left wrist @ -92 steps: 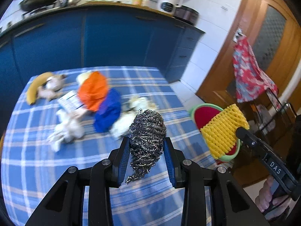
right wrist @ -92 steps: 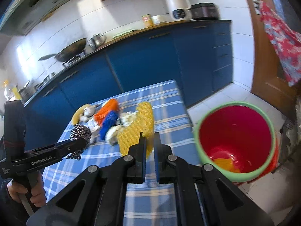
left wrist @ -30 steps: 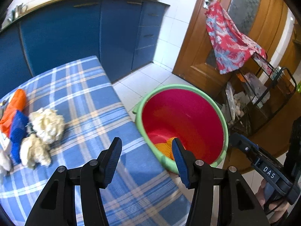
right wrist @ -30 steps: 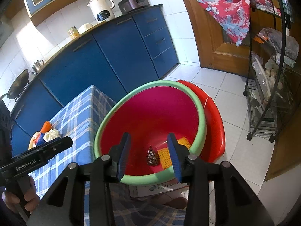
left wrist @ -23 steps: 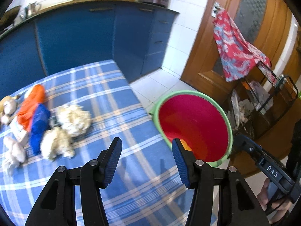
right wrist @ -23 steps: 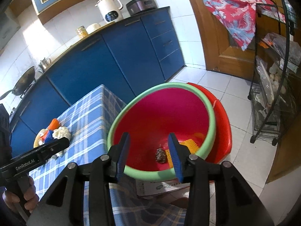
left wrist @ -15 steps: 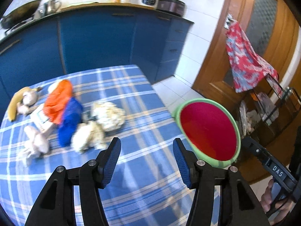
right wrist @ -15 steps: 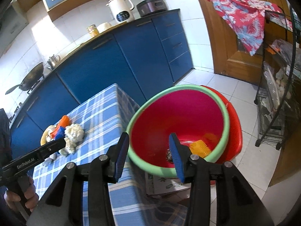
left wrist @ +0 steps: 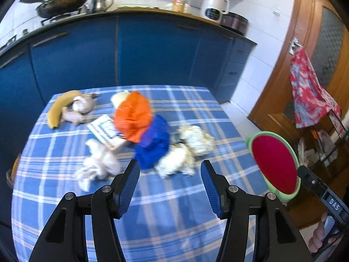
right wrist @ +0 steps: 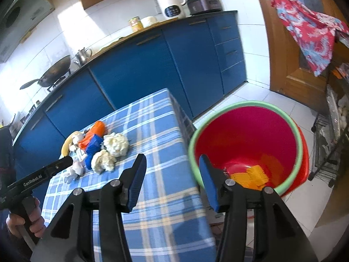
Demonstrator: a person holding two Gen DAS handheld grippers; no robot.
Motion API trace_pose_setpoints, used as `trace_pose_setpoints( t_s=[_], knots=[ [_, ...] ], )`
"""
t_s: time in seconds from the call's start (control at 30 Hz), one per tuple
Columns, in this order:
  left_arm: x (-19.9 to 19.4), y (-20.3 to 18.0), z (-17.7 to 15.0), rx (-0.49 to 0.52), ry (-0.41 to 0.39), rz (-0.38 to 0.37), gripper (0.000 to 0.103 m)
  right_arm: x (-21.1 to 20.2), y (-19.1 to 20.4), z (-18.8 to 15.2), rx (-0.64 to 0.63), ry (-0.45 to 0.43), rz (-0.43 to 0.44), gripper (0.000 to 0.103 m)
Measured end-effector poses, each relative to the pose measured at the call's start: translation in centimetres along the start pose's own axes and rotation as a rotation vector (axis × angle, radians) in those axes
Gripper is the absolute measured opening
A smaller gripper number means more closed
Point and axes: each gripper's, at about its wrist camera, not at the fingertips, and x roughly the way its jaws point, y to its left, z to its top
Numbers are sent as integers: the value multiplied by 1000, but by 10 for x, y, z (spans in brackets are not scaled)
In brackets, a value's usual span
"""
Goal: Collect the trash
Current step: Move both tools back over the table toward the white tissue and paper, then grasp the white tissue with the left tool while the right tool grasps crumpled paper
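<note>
Trash lies on the blue checked tablecloth (left wrist: 174,214): an orange net (left wrist: 133,118), a blue net (left wrist: 152,148), two cream crumpled wads (left wrist: 176,161), a white wad (left wrist: 100,163), a printed carton (left wrist: 104,131), a banana (left wrist: 57,109). My left gripper (left wrist: 170,181) is open and empty, just short of the blue net and the wads. The red bin with a green rim (right wrist: 246,144) stands off the table's right edge and holds a yellow net (right wrist: 253,176). My right gripper (right wrist: 172,176) is open and empty, over the table edge beside the bin. The pile also shows in the right wrist view (right wrist: 98,150).
Blue kitchen cabinets (left wrist: 130,50) stand behind the table, with a wok (left wrist: 61,3) and a white kettle (left wrist: 214,5) on the counter. A wooden door with a red floral cloth (left wrist: 309,96) and a wire rack (right wrist: 333,135) are to the right.
Both grippers let go of the steel scourer and the yellow net into the bin. The left gripper has swung back from the bin to the pile; the right has pulled back from it.
</note>
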Motion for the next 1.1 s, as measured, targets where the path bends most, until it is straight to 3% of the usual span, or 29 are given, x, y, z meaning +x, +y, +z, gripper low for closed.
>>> trace_pose_setpoints(
  t_s=[0.33,0.5,0.73,1.1],
  knots=[
    [10,57,1,-85,-2,90,62,33,47,4,-71,49,19,60],
    [23,74,-3,-125,17,119,66,52,68,9,-86,63,28,67],
    [47,88,-7,-137,29,195,66,88,89,14,-111,100,23,69],
    [70,108,-13,-189,41,161,66,152,109,15,-125,187,23,69]
  ],
)
